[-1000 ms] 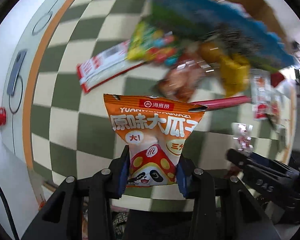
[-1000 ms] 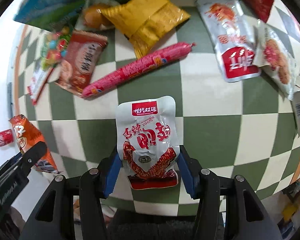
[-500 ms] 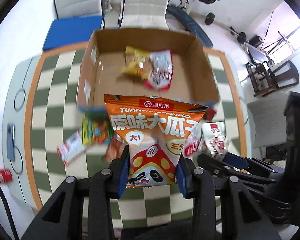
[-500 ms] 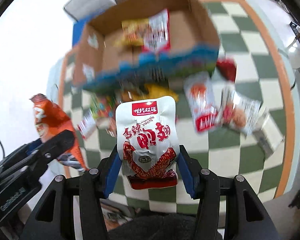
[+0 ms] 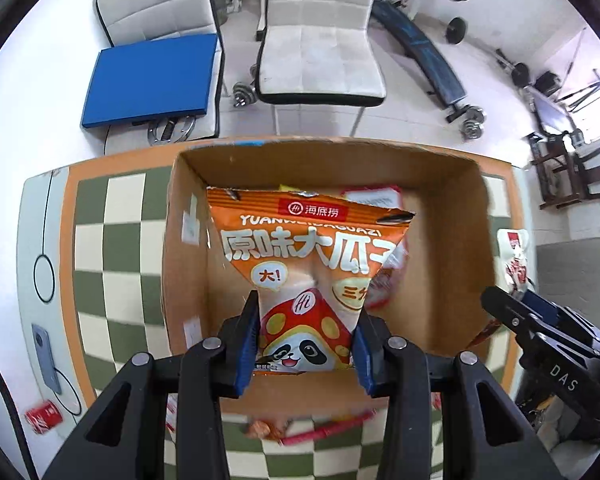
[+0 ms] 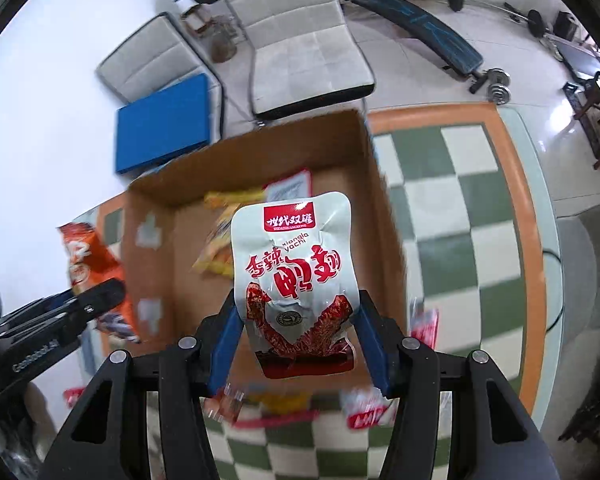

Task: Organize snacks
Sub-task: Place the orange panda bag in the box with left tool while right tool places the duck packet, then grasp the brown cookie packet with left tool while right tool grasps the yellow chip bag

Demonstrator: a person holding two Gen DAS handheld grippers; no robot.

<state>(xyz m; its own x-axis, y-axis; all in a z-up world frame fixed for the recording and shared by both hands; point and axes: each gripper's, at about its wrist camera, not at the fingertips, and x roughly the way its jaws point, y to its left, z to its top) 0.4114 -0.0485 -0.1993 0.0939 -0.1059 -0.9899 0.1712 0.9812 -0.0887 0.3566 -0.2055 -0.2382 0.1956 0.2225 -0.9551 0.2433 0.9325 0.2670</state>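
Observation:
My left gripper is shut on an orange sunflower-seed packet with a panda on it, held over the open cardboard box. My right gripper is shut on a white and red duck-wing packet, held above the same box. Inside the box lie a yellow packet and a white-red packet. The right gripper shows at the right of the left wrist view; the left gripper with the orange packet shows at the left of the right wrist view.
The box stands on a green and cream checkered table with an orange border. Loose snacks lie in front of the box, among them a red sausage stick and a white-red packet. A phone and red can lie left. Chairs stand behind the table.
Both grippers have risen from the table and moved forward with their packets, from over the loose snacks to above the open box.

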